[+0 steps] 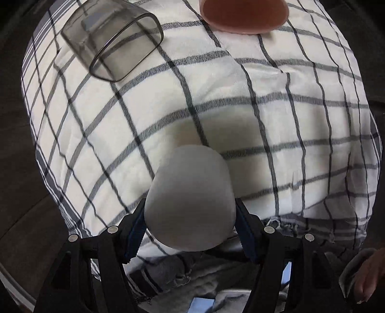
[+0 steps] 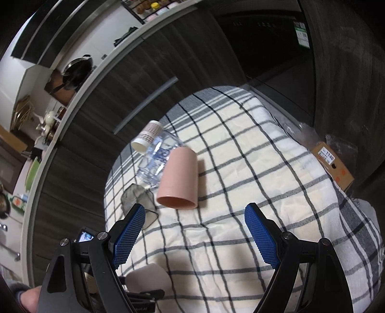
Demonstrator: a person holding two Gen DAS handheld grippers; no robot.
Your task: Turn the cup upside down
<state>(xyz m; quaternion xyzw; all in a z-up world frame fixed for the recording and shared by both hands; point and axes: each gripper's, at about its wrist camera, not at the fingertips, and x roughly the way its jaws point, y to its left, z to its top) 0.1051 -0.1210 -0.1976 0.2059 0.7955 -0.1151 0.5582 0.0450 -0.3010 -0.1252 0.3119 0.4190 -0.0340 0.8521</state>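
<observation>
My left gripper [image 1: 190, 211] is shut on a white cup [image 1: 190, 199], held above the checked cloth [image 1: 264, 120], its rounded closed end toward the camera. The same cup shows in the right wrist view [image 2: 149, 277] at the bottom left. My right gripper [image 2: 195, 231] is open and empty above the cloth, just short of a pink cup [image 2: 179, 178] standing upside down. The pink cup also shows at the top of the left wrist view [image 1: 243, 14]. A smoky transparent cup [image 1: 113, 41] stands at the far left of the cloth.
A clear water bottle [image 2: 158, 156] and a small white paper cup [image 2: 146, 137] stand behind the pink cup. The smoky cup [image 2: 137, 195] stands by my right gripper's left finger. A cardboard box [image 2: 334, 166] sits beyond the cloth at right. Dark cabinets stand behind.
</observation>
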